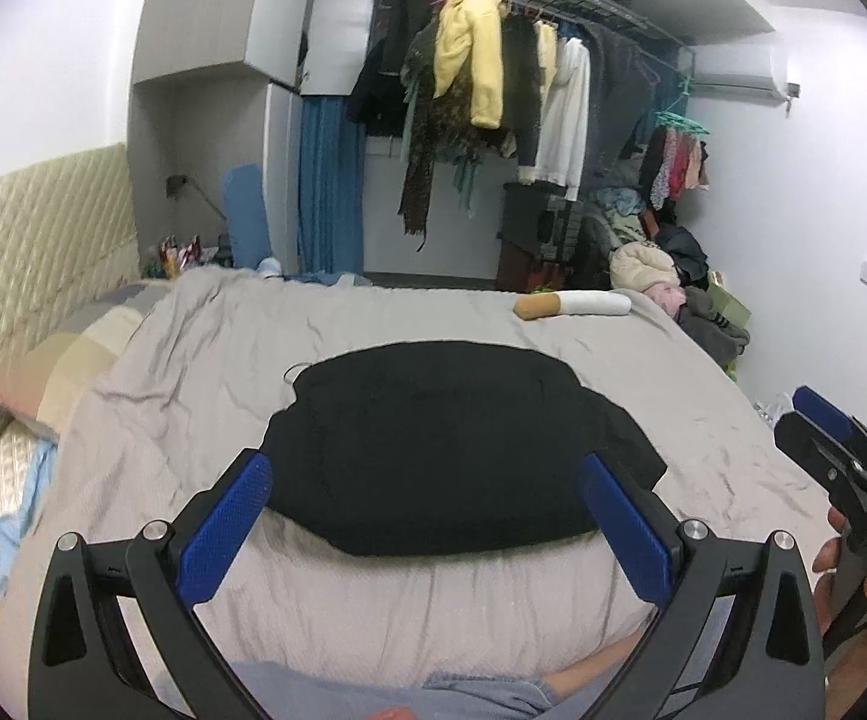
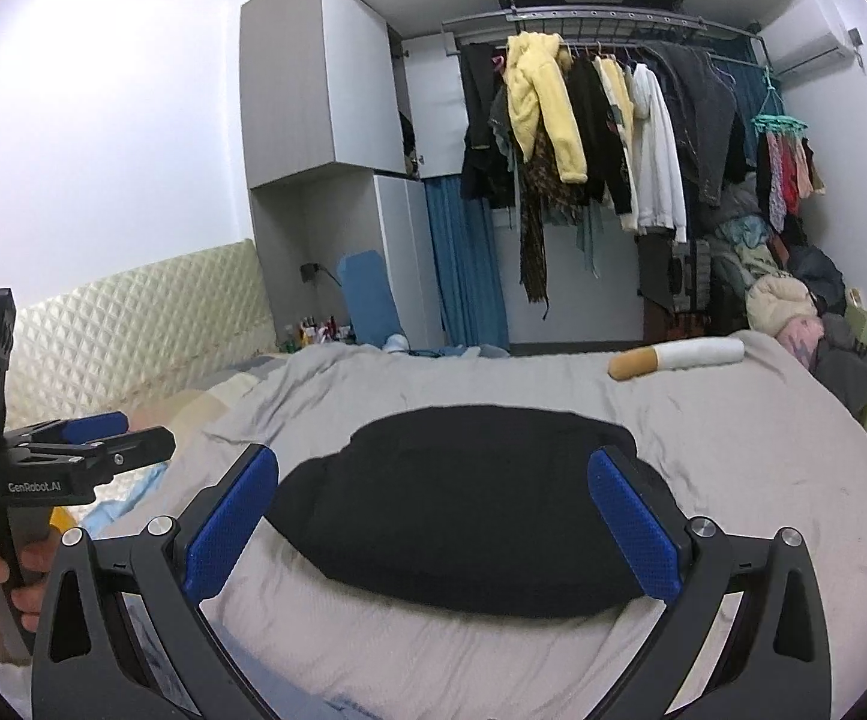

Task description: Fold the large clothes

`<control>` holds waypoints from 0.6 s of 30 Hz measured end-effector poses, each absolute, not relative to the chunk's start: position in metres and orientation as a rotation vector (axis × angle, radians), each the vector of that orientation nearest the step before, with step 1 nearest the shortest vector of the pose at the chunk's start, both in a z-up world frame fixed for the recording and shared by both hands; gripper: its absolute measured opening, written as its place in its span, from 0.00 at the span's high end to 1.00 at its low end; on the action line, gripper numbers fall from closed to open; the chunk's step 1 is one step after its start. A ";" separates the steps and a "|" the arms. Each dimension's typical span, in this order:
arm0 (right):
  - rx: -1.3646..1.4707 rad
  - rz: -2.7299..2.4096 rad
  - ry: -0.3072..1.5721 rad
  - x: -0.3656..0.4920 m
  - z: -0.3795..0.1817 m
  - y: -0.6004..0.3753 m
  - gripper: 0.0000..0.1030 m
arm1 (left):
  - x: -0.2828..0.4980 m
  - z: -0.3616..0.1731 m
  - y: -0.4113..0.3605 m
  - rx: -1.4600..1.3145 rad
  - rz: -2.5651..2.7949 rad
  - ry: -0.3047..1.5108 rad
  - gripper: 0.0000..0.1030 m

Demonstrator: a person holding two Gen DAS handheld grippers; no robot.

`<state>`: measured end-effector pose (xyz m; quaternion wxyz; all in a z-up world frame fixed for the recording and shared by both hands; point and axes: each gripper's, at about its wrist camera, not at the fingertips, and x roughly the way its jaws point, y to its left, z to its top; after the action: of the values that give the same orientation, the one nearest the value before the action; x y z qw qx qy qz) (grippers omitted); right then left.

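Note:
A black garment (image 1: 445, 450) lies folded in a compact bundle on the grey bed sheet (image 1: 193, 372); it also shows in the right wrist view (image 2: 463, 516). My left gripper (image 1: 427, 480) is open and empty, held above the near edge of the garment. My right gripper (image 2: 433, 480) is open and empty, also above the garment's near side. The right gripper shows at the right edge of the left wrist view (image 1: 817, 420). The left gripper shows at the left edge of the right wrist view (image 2: 115, 432).
A cigarette-shaped pillow (image 1: 571, 305) lies at the bed's far edge. A padded headboard (image 1: 31, 240) and pillows (image 1: 73, 354) are at the left. A clothes rack (image 1: 523, 90) and a pile of clothes (image 1: 673, 264) stand beyond the bed.

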<state>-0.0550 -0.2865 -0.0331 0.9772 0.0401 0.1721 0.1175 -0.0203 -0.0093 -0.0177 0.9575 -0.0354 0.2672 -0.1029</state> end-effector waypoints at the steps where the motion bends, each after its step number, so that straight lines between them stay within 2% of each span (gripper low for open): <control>1: 0.080 0.232 0.350 -0.057 -0.036 -0.286 0.00 | -0.021 -0.021 -0.009 -0.072 -0.202 0.543 0.00; 18: 0.094 0.166 0.449 -0.062 -0.078 -0.277 0.00 | -0.017 -0.063 -0.001 -0.098 -0.174 0.610 0.00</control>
<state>-0.0619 -0.2771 -0.0776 0.9705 0.0464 0.2221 0.0822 -0.0172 -0.0009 -0.0633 0.9489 -0.0480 0.2999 -0.0856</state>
